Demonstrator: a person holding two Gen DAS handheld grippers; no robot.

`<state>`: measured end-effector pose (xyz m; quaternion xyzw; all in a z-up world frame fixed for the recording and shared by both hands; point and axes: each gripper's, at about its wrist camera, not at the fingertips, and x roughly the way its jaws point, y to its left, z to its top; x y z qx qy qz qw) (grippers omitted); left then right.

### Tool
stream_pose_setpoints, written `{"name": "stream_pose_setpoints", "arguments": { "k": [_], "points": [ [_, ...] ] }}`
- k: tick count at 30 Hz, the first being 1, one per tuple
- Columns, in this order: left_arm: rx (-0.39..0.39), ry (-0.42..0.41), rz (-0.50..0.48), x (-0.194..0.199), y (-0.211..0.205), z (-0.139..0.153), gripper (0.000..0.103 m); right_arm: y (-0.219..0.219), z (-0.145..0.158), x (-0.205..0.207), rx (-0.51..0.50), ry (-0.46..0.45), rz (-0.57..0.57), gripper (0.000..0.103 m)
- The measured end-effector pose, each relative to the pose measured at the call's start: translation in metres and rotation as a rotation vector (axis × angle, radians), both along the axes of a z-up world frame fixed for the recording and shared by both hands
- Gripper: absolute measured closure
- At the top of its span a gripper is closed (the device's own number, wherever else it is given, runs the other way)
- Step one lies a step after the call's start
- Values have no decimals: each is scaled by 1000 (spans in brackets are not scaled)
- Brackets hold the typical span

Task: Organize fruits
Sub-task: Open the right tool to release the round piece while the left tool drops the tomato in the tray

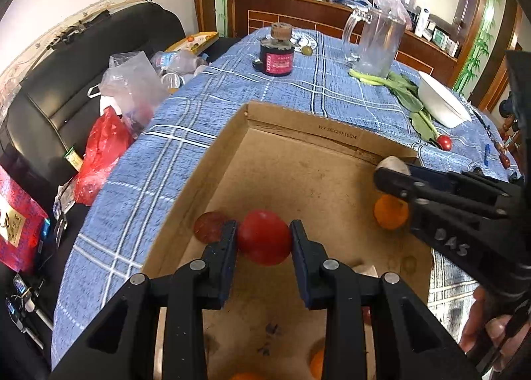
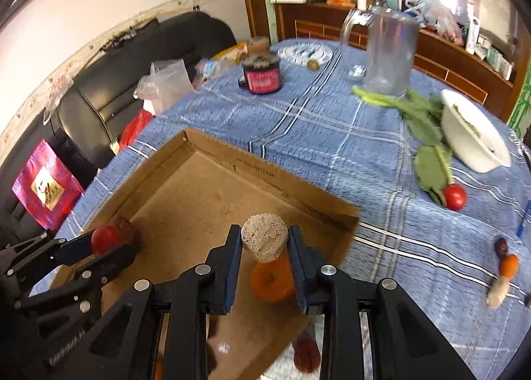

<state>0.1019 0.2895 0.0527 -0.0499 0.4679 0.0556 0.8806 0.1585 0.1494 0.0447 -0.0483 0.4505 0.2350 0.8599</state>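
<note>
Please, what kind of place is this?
Probably a home dining room: a table under a blue checked tablecloth, a black sofa beside it, and a wooden sideboard crowded with household things behind.

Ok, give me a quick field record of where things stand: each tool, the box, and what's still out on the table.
left tool: shut on red tomato, held over the cardboard box
right tool: shut on tan round fruit, above the box
in box: orange, dark red fruit
on tablecloth: small tomato, leafy greens, white bowl, glass pitcher, dark jar
</note>
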Motion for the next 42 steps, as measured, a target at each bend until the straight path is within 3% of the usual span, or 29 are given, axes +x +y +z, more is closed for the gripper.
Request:
{"name": "stream_pose_setpoints", "arguments": {
  "k": [14,22,27,35,42],
  "points": [
    [17,73,-17,28,-1,-27,73,10,-27,28,-55,28,11,73],
    [44,79,-11,32,-2,-29,72,10,-30,30,-76,15,17,72],
    [57,89,-6,30,-1,-27,62,11,-28,28,-87,8,20,67],
    [100,51,12,9,-2,-13,54,2,-9,8,-92,-44,3,63],
    [167,-39,51,-27,-5,8,51,-28,14,-32,-68,-94,-28,57]
  ]
}}
